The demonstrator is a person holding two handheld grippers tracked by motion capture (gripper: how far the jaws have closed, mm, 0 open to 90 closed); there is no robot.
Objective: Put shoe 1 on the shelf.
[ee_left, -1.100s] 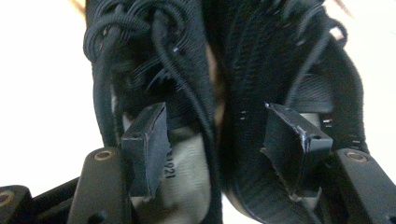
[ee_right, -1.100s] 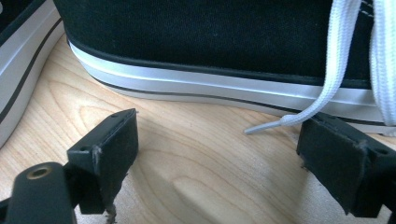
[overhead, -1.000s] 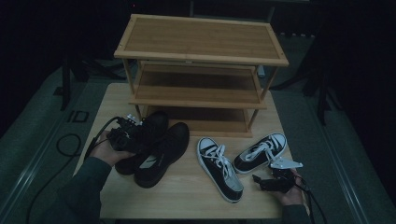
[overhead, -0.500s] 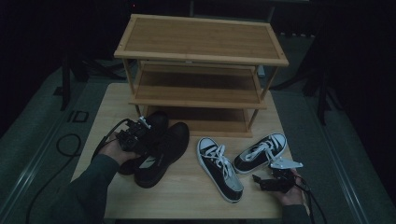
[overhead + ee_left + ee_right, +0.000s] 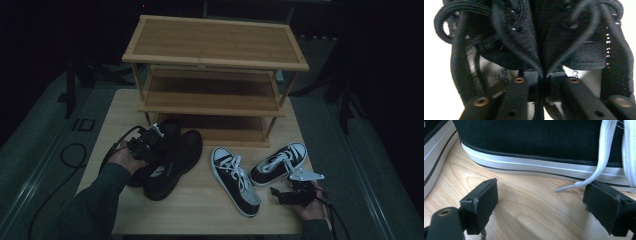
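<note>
Two black shoes (image 5: 172, 162) are lying side by side just in front of the wooden shoe rack (image 5: 215, 75) on the bench (image 5: 200, 210), and we are clamping our left gripper (image 5: 150, 142) on the tongue and laces of the one nearer the rack's left leg, its jaws having just been closing until almost together with that fabric pinched between them. We are resting our right gripper (image 5: 540, 202) on the bench farther from the rack, jaws standing wide apart and holding nothing, just beside a black-and-white sneaker (image 5: 544, 142) whose white lace tip is lying between them.
</note>
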